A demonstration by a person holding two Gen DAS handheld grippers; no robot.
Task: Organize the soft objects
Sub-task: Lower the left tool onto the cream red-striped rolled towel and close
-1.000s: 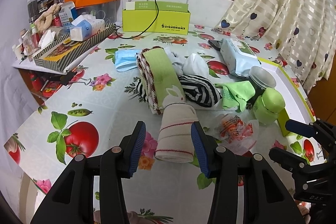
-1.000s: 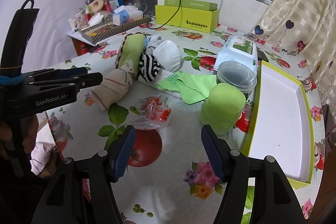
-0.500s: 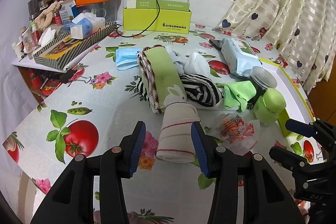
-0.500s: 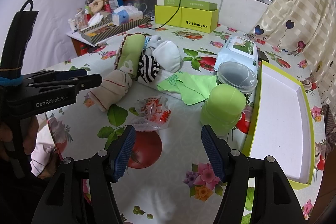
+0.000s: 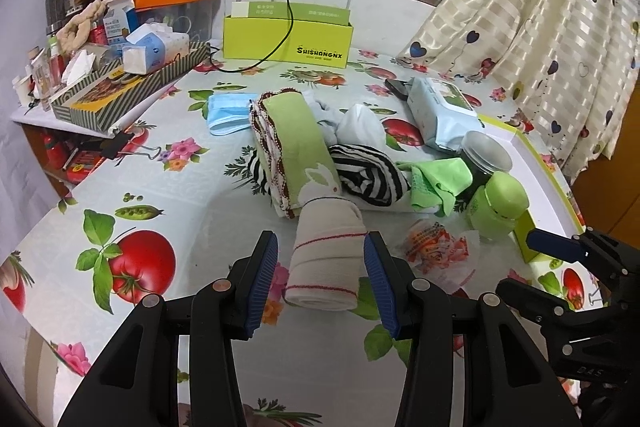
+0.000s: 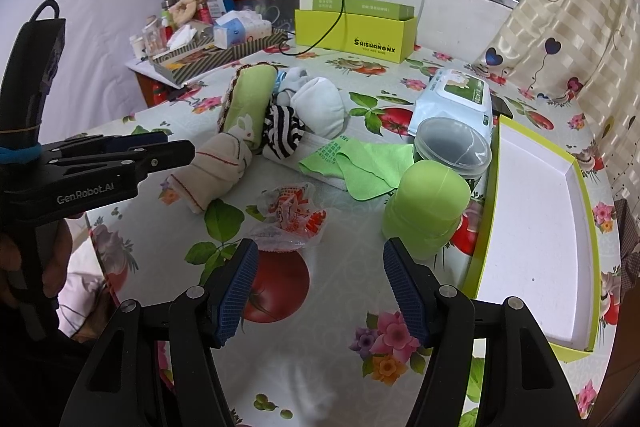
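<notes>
A rolled beige cloth with red stripes (image 5: 326,259) lies on the fruit-print table; it also shows in the right wrist view (image 6: 218,173). My left gripper (image 5: 320,281) is open, its blue pads on either side of the roll, not squeezing it. Behind lie a green rabbit towel (image 5: 296,147), a black-and-white striped cloth (image 5: 370,179), a white cloth (image 5: 360,125) and a green cloth (image 6: 356,163). My right gripper (image 6: 320,291) is open and empty above the table, near a crumpled snack wrapper (image 6: 294,219).
A green jar (image 6: 426,209), a grey-lidded tub (image 6: 452,147) and a wipes pack (image 6: 454,103) stand beside an open white-lined box (image 6: 536,203) on the right. A blue face mask (image 5: 228,113), a yellow-green box (image 5: 286,39) and a cluttered striped tray (image 5: 120,83) sit behind.
My left gripper has moved slightly forward, so the beige roll sits deeper between its pads. The right gripper has hardly moved.
</notes>
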